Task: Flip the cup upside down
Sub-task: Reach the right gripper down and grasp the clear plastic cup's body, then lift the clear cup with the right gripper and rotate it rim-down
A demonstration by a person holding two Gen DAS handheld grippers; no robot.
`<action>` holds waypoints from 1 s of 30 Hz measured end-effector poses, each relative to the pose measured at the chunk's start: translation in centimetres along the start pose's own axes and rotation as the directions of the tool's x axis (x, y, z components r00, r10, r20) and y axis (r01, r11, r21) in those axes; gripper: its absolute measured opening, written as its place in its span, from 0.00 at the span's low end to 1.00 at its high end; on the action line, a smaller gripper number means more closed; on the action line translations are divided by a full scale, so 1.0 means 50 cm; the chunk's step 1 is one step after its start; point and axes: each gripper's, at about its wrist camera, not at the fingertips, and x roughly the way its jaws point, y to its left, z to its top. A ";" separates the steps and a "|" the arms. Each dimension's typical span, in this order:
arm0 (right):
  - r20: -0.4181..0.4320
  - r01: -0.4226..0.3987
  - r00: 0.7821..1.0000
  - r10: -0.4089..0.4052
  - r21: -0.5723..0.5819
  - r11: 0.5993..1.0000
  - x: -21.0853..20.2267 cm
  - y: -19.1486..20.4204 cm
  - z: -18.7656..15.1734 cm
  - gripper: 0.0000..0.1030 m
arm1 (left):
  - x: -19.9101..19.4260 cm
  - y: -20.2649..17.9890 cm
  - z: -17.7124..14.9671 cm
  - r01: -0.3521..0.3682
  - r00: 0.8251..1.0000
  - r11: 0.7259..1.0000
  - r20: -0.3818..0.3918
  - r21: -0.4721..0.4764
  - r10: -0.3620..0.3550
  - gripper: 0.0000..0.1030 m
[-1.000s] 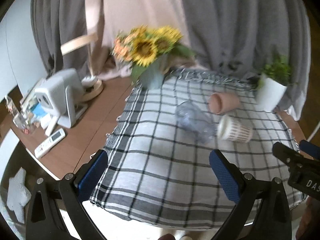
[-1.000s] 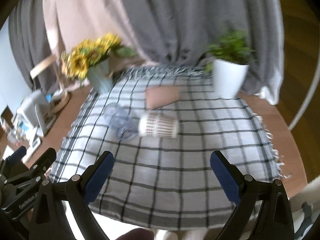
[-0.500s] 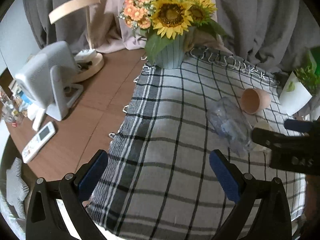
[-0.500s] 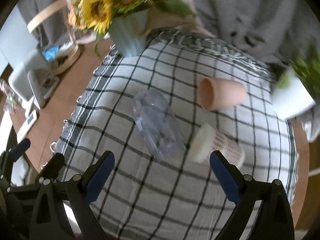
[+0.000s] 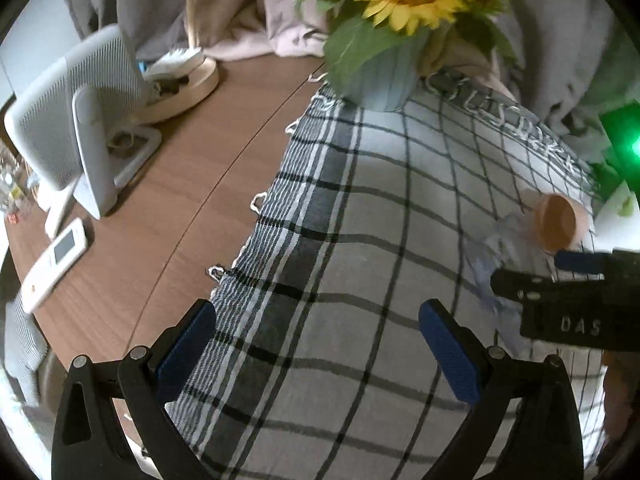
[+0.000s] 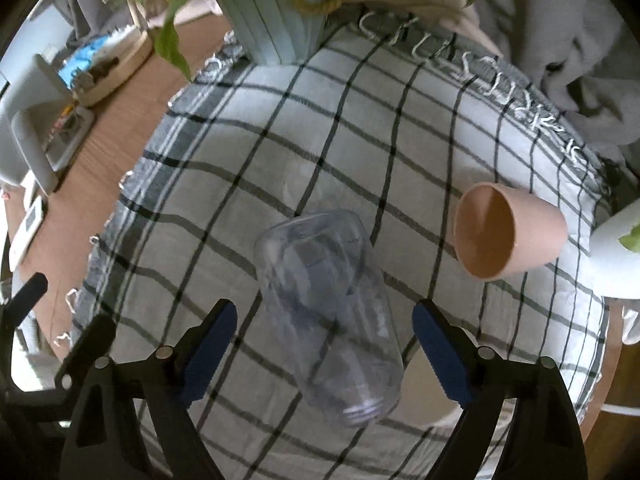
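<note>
Wood table (image 5: 168, 184) fills left half of my left cam, w/ checked cloth (image 5: 360, 240) over centre and right of both frames. Sunflower vase (image 5: 384, 76) sits top centre on cloth's far edge; white fan unit (image 5: 76, 120) at upper left, on the bare wood, remote (image 5: 56, 264) below it at left edge. In right cam, clear plastic cup (image 6: 332, 312) lies on its side mid-frame, mouth toward bottom, its lower half between my right gripper's (image 6: 324, 352) blue pads, which are spread wide and not touching it. Pink cup (image 6: 504, 232) also on its side at centre right, mouth facing left, well apart from clear one; white pot (image 6: 616, 256) just beside it at right edge. Left gripper (image 5: 316, 356) is spread wide too at bottom of its frame, over bare cloth, nothing betw. pads. Pale ribbed cup (image 6: 424, 396) mostly hidden behind clear cup, lower centre.
</note>
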 end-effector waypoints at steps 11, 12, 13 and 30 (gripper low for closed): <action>-0.094 -0.002 0.996 0.002 0.000 1.000 0.070 -0.011 0.033 0.78 | 0.044 0.002 0.012 -0.009 0.999 1.000 -0.047 -0.012 0.008 1.00; -0.091 -0.006 0.996 0.007 0.004 1.000 0.072 -0.014 0.036 0.77 | 0.044 0.003 0.012 -0.009 0.999 1.000 -0.047 -0.014 0.008 1.00; -0.094 -0.009 0.996 0.009 0.005 1.000 0.073 -0.014 0.038 0.77 | 0.044 0.004 0.011 -0.008 0.999 1.000 -0.049 -0.014 0.008 1.00; 0.030 -0.145 0.989 0.141 0.211 0.967 -0.058 -0.058 -0.048 0.75 | -0.023 -0.007 0.004 0.018 0.999 0.999 0.040 0.031 -0.020 1.00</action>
